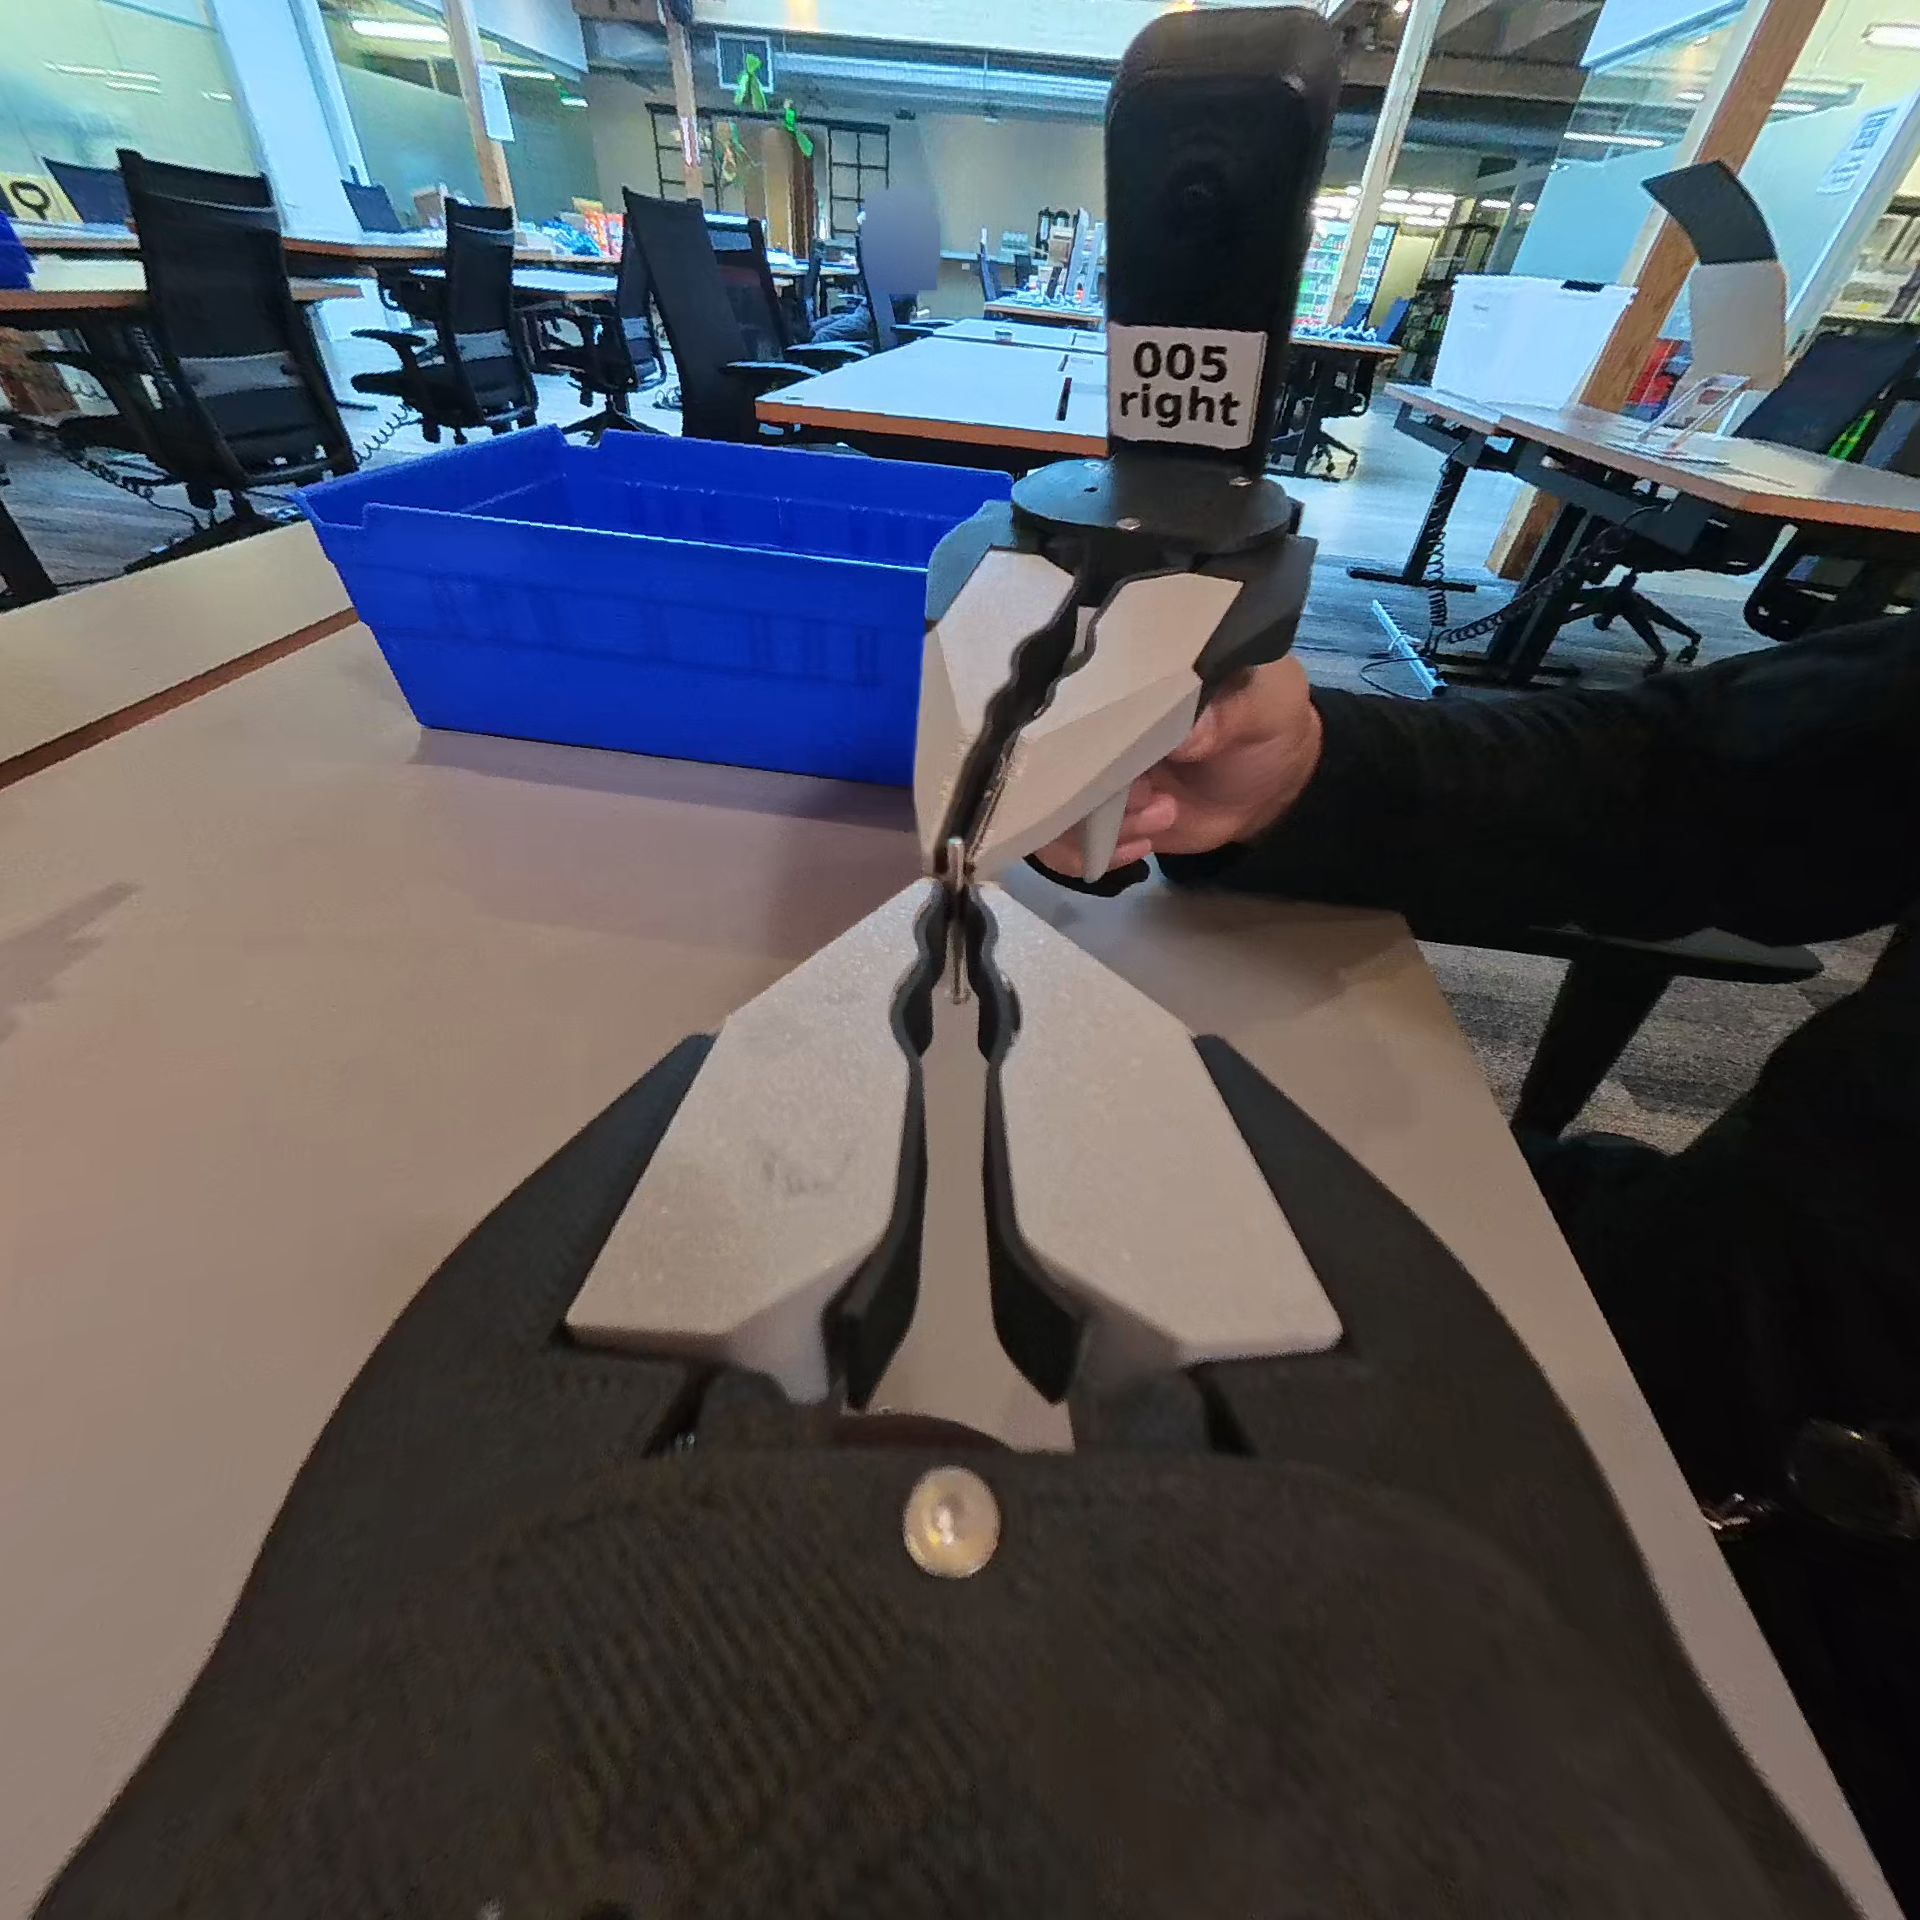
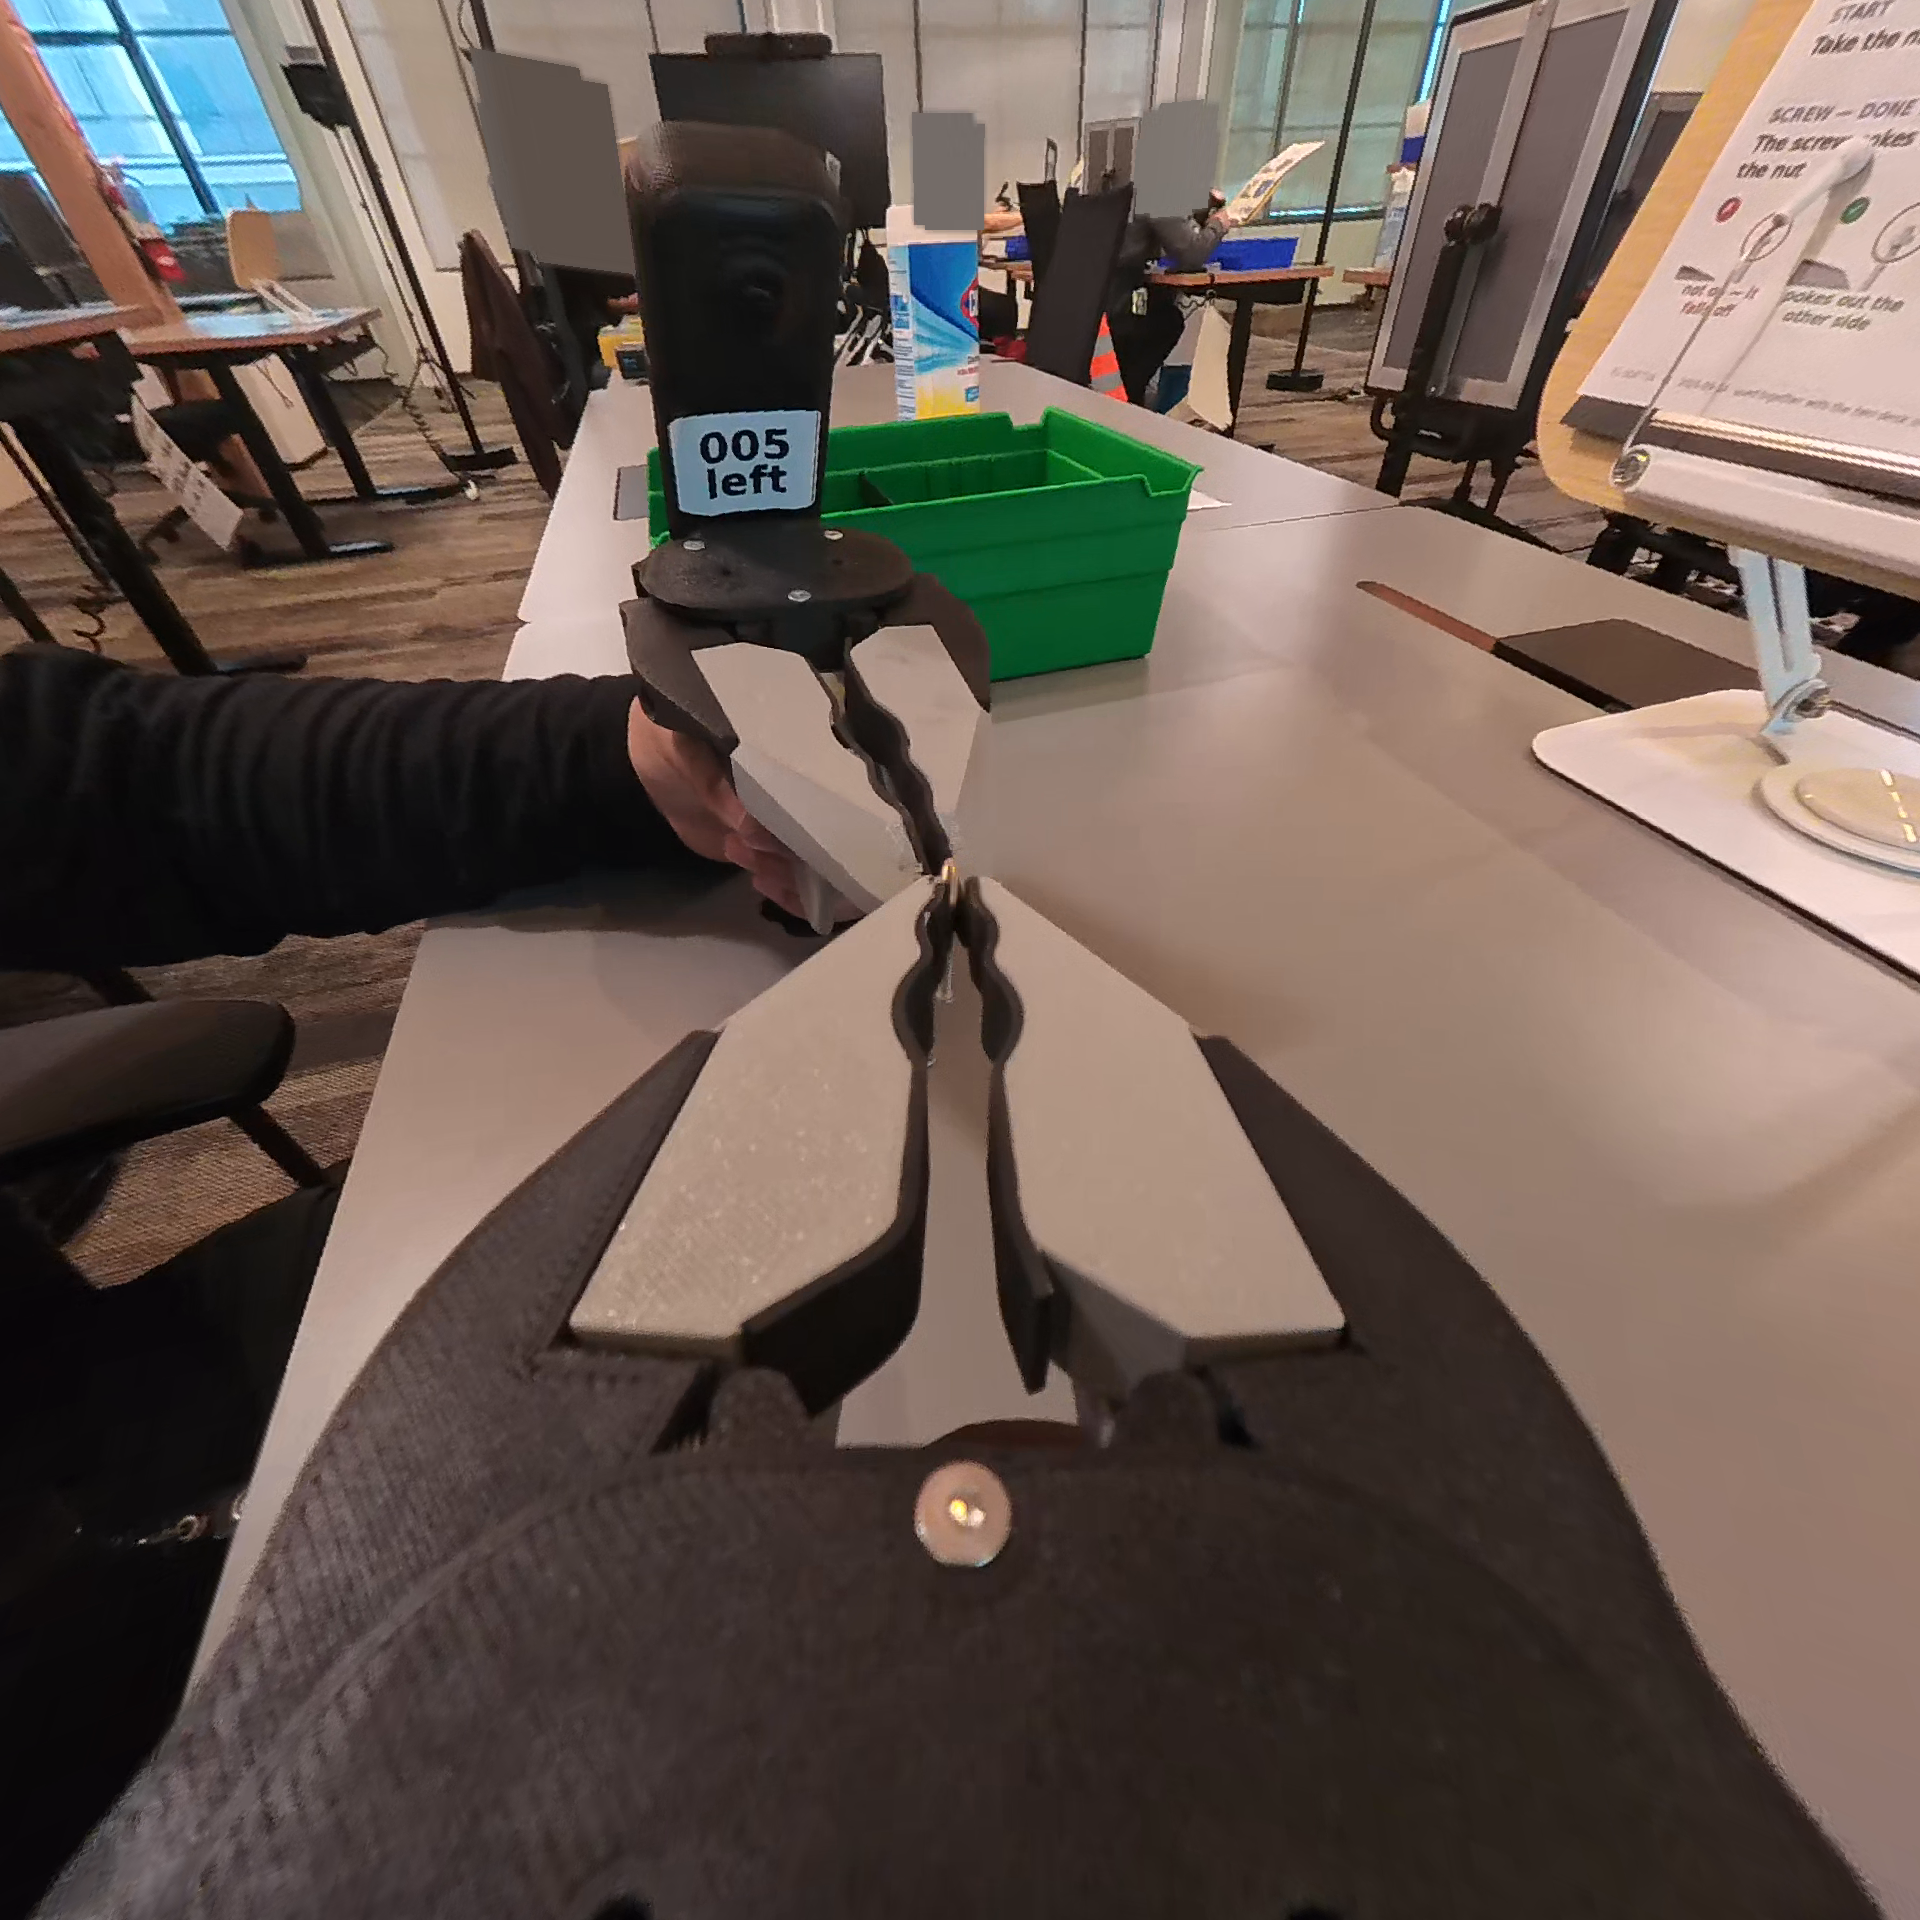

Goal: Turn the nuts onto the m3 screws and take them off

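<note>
My left gripper (image 1: 954, 906) is shut on a thin silver m3 screw (image 1: 956, 961), whose shaft lies between the black wavy pads. My right gripper (image 1: 961, 844) faces it tip to tip, tilted, and is shut on a small nut (image 1: 953, 858) at the screw's far end. In the right wrist view the brass-coloured nut (image 2: 948, 879) sits at my right gripper's (image 2: 951, 912) tips, touching the left gripper's (image 2: 933, 847) tips. Both grippers hover above the grey table (image 1: 364, 935). How far the nut is threaded on is hidden.
A blue bin (image 1: 644, 613) stands on the table behind the grippers in the left wrist view. A green divided bin (image 2: 1039, 561), a wipes canister (image 2: 933, 322) and an instruction sheet on a white stand (image 2: 1756, 312) are in the right wrist view. Office chairs and desks lie beyond. My left and right fingertips are right by each other.
</note>
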`<move>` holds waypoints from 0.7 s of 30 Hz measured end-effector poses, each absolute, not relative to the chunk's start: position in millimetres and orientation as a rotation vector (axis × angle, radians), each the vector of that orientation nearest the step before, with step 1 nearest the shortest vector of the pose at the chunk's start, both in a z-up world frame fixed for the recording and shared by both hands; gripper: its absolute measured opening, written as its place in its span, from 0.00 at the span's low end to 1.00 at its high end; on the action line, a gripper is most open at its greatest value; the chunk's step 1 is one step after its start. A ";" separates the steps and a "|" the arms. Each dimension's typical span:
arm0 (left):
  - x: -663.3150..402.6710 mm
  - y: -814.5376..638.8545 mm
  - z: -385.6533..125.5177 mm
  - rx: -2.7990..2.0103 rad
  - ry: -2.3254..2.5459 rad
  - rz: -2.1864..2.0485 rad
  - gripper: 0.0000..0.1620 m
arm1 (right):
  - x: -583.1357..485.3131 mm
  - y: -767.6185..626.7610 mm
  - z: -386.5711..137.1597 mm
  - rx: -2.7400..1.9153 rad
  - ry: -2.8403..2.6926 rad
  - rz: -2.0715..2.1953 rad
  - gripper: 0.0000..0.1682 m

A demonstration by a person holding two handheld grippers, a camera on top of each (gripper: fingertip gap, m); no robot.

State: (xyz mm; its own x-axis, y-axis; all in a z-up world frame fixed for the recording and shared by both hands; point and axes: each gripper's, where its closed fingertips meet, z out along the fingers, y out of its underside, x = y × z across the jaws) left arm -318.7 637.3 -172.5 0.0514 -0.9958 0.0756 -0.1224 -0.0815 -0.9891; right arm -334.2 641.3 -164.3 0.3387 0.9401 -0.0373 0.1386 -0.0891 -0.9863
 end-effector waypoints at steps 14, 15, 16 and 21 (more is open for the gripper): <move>-319.2 634.1 -168.7 -1.366 1.229 -1.185 0.00 | -334.9 638.8 -159.9 -1.503 -0.997 1.006 0.01; -319.3 634.7 -168.9 -1.368 1.227 -1.181 0.00 | -335.2 637.7 -158.5 -1.496 -0.997 1.015 0.03; -319.2 635.1 -169.4 -1.370 1.228 -1.176 0.00 | -335.5 636.6 -156.9 -1.488 -0.997 1.024 0.03; -317.9 631.9 -170.0 -1.359 1.245 -1.177 0.00 | -336.4 636.3 -157.6 -1.489 -1.001 1.019 0.02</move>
State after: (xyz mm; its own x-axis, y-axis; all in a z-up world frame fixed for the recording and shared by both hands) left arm -317.9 631.9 -170.0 0.0316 -0.9975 0.0633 -0.1187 -0.0666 -0.9907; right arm -336.4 636.3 -157.6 0.2940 0.9508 -0.0973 0.0810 -0.1263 -0.9887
